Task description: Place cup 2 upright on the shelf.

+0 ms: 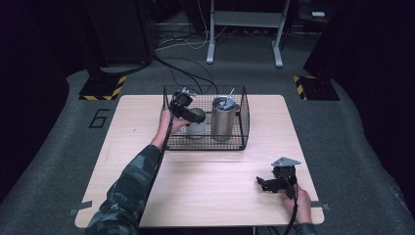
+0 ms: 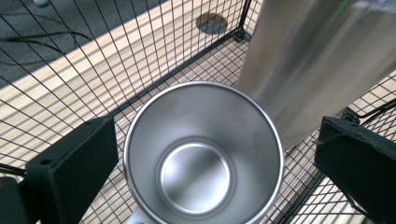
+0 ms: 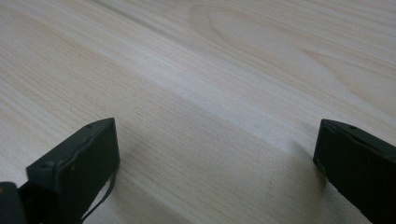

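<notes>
A black wire basket stands at the back middle of the wooden table. Inside it are a short steel cup and, to its right, a taller steel tumbler. My left gripper hangs over the cup inside the basket. In the left gripper view it is open, its jaws wide on either side of the empty cup, with the tumbler just behind. My right gripper rests low at the table's front right, open over bare wood.
The basket's wire walls close in around the cup on the far and left sides. A thin rod sticks up from the tumbler's top. Beyond the table are floor cables and a metal stand.
</notes>
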Demonstrator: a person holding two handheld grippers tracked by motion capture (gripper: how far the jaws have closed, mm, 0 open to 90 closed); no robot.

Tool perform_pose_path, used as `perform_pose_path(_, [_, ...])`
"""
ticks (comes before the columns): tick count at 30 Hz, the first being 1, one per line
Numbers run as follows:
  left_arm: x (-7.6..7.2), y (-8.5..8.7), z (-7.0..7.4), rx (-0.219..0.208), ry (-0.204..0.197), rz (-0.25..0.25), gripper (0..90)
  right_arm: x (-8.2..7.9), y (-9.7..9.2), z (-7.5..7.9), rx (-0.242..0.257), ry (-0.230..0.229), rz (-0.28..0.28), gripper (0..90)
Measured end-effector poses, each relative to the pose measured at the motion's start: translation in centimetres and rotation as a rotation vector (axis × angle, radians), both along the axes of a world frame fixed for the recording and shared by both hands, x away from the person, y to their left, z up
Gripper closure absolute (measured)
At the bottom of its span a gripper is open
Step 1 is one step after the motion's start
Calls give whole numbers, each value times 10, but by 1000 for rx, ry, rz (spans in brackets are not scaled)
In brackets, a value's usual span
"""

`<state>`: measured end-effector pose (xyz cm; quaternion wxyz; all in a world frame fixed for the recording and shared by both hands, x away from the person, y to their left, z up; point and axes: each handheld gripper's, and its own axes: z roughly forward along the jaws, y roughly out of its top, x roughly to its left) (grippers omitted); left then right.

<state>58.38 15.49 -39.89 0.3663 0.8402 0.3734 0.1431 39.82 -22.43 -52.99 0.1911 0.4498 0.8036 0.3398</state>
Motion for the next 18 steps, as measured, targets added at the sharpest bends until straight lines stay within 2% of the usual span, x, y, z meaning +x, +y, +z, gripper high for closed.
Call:
perform_pose_path(1, [-4, 2, 6, -3, -12, -4, 0, 0, 0, 0, 2, 1, 0, 0])
perform_pose_path(4, [-8, 3, 11, -14, -28, -5, 0, 0, 0, 0, 2, 1, 0, 0])
perform_pose_path(7, [-17, 5, 19, -17, -46, -15, 0, 0, 0, 0, 0, 0, 1, 0])
perform_pose_path(8, [-24, 5, 24, -20, -62, -18, 0, 0, 0, 0, 2, 1, 0, 0])
perform_pose_path(9, [-24, 5, 24, -20, -62, -18, 0, 0, 0, 0, 2, 1, 0, 0])
perform_pose_path(10, [-33, 5, 28, -26, -74, -23, 0, 0, 0, 0, 2, 1, -1, 0])
perform_pose_path(12, [-37, 5, 29, -18, -85, -25, 1, 0, 0, 0, -1, 5, 1, 0])
perform_pose_path(18, [-65, 10, 39, -15, -99, -47, 1, 0, 0, 0, -2, 6, 1, 0])
